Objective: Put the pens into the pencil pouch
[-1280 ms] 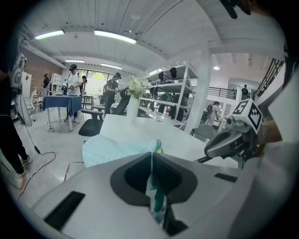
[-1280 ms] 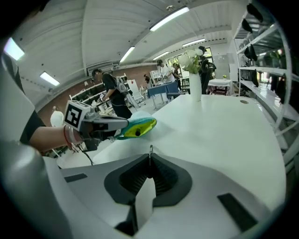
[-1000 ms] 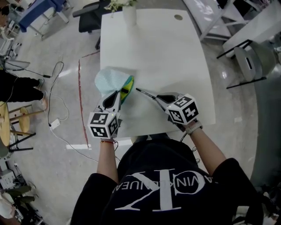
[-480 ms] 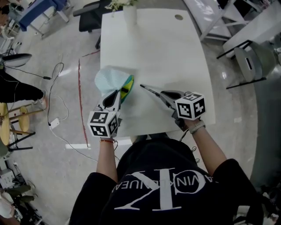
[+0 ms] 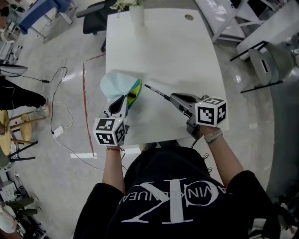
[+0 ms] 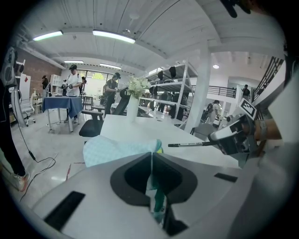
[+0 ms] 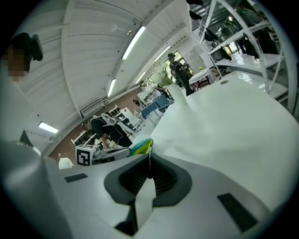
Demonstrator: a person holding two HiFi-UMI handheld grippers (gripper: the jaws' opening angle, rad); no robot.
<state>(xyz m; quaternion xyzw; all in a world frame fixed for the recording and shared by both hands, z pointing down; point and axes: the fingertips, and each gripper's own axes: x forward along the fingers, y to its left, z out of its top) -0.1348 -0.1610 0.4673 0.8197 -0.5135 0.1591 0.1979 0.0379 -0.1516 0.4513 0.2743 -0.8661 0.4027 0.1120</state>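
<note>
One pen [image 5: 156,92], one pouch [image 5: 114,84], one vase [image 5: 137,15]

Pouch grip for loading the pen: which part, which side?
Near edge of the pouch, beside its mouth, from the person's side, as the left gripper has it. The mouth faces right toward the pen; keep that side free.

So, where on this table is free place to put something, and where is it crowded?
Free: the wide middle and far right of the white table, between the vase at the far edge and the pencil pouch. Crowded: the near left part, where the left gripper pinches the pouch and the right gripper points a black pen at it.
</note>
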